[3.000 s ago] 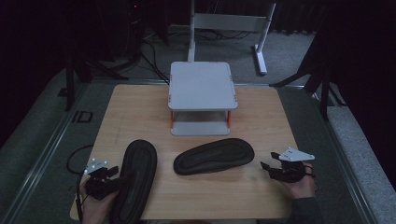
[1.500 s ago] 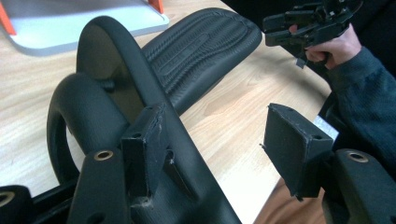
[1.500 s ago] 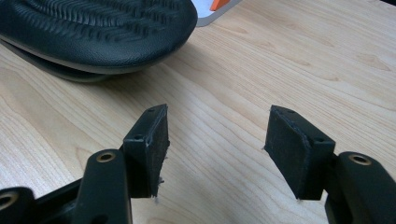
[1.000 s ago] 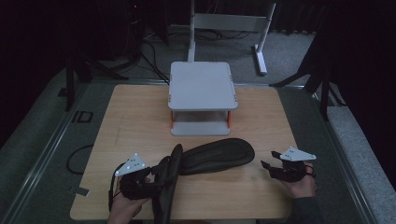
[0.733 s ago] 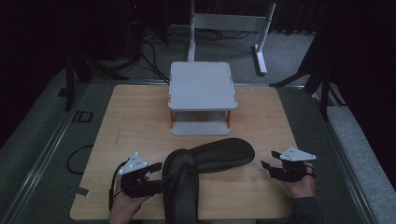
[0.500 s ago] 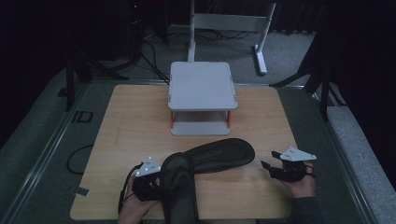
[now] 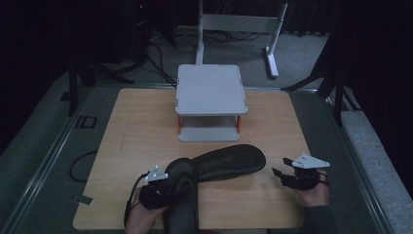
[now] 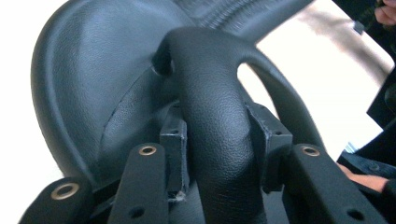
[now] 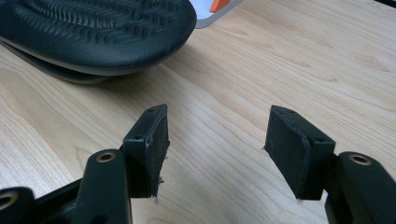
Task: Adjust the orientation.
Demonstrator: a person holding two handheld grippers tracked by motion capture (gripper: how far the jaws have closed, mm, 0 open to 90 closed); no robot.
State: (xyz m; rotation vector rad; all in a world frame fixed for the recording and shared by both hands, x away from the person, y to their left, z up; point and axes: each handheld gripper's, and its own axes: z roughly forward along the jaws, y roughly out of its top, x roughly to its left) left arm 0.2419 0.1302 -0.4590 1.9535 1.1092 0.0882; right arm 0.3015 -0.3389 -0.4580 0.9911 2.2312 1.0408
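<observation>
The near slipper (image 7: 181, 195), a black slide lying sole-down at the front edge of the worktop (image 7: 136, 141), is the thing in hand: the left tongs (image 7: 168, 187) have just been closing, and the left gripper view shows their pads pressed against both flanks of the slipper's strap (image 8: 217, 135), so they are now clenched on it. Compared with a second ago, when the slipper stood tipped on its edge beside the tongs, it now lies flat with its toe touching the heel end of the second slipper (image 7: 229, 162), and the left hand has come in over it. That suggests the pick-up is just beginning; lifting should be possible from this grip. The second slipper lies sole-up across the middle of the worktop, its ribbed tread showing in the right gripper view (image 9: 93, 28). The right tongs (image 7: 282, 174) rest near its toe, well released, with nothing between their pads (image 9: 152, 140) but bare wood. Behind both slippers stands a small grey two-tier rack (image 7: 210, 90) with orange posts; its top shelf and the lower shelf, as far as visible, hold nothing, so neither slipper is stowed yet.
</observation>
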